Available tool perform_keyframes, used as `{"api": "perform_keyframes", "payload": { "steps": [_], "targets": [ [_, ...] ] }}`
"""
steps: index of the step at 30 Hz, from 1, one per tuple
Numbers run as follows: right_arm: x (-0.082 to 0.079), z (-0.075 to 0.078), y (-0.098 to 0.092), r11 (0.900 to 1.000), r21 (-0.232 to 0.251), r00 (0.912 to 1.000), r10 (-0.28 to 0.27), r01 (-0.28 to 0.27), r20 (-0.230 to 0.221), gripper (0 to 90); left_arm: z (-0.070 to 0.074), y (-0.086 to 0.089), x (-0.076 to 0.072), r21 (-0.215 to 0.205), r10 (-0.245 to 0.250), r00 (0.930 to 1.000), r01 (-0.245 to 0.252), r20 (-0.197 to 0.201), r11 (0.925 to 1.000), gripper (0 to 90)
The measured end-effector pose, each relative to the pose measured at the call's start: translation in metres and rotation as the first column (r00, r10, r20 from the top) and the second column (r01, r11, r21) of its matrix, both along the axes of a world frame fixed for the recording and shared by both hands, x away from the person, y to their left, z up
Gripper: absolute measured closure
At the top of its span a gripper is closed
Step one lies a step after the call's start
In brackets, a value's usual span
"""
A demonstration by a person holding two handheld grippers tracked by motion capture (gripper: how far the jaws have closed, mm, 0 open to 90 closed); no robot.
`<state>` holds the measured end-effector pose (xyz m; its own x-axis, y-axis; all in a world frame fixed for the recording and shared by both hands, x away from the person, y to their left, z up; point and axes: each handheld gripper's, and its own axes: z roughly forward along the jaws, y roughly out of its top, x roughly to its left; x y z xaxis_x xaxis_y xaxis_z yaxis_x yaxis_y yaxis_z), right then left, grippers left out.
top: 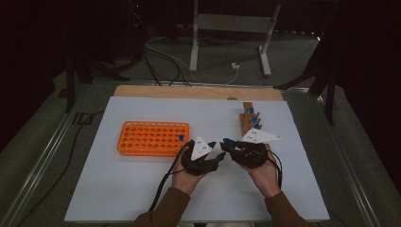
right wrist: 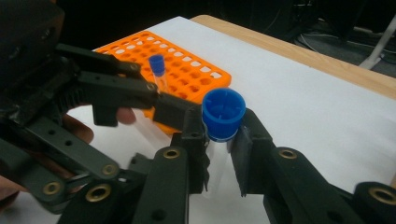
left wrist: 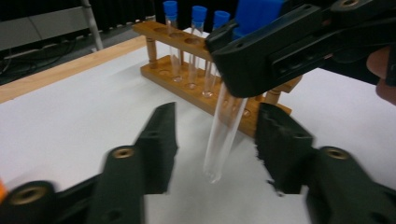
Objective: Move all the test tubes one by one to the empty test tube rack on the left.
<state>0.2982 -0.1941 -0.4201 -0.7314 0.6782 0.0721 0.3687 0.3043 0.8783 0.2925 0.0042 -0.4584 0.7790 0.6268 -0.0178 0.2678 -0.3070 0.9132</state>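
Test tube (left wrist: pixel 223 135) gripped under blue cap (right wrist: pixel 223 114) by right gripper (right wrist: pixel 219 144); left gripper (left wrist: pixel 215 154) fingers open around it; off-centre closing risks knocking it askew

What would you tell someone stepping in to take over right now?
Right gripper: shut on a blue-capped tube just under its cap, held above the table.
Left gripper: open, jaws either side of that tube's lower end, not touching it.
Wooden rack: three capped tubes stand in it.
Orange rack: one tube stands in it.
Done: one tube moved, it seems.
Left: probably pass this tube to the left gripper and rack it, then the others.
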Motion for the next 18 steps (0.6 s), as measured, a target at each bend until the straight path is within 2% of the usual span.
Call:
{"api": "perform_keyframes", "payload": {
  "steps": [10, 14, 18],
  "targets": [
    [0.0008, -0.0022, 0.001, 1.0, 0.009, 0.9997, 0.016, -0.016, -0.019, 76.7, -0.0015, -0.0035, -0.0001, -0.002, -0.03, 0.9995, 0.03, 0.012, 0.9996, 76.3],
    [0.0011, -0.0021, 0.0006, 1.0, 0.016, 0.9996, 0.02, -0.019, -0.021, 76.0, -0.0014, -0.0044, -0.0016, 0.003, -0.034, 0.9991, 0.034, 0.025, 0.9994, 78.0],
    [0.0015, 0.0013, -0.0044, 0.999, 0.045, 0.9998, 0.016, -0.016, -0.015, 60.0, -0.0013, -0.0013, 0.0001, 0.003, -0.021, 0.9996, 0.021, 0.019, 0.9998, 78.1]
  ]
}}
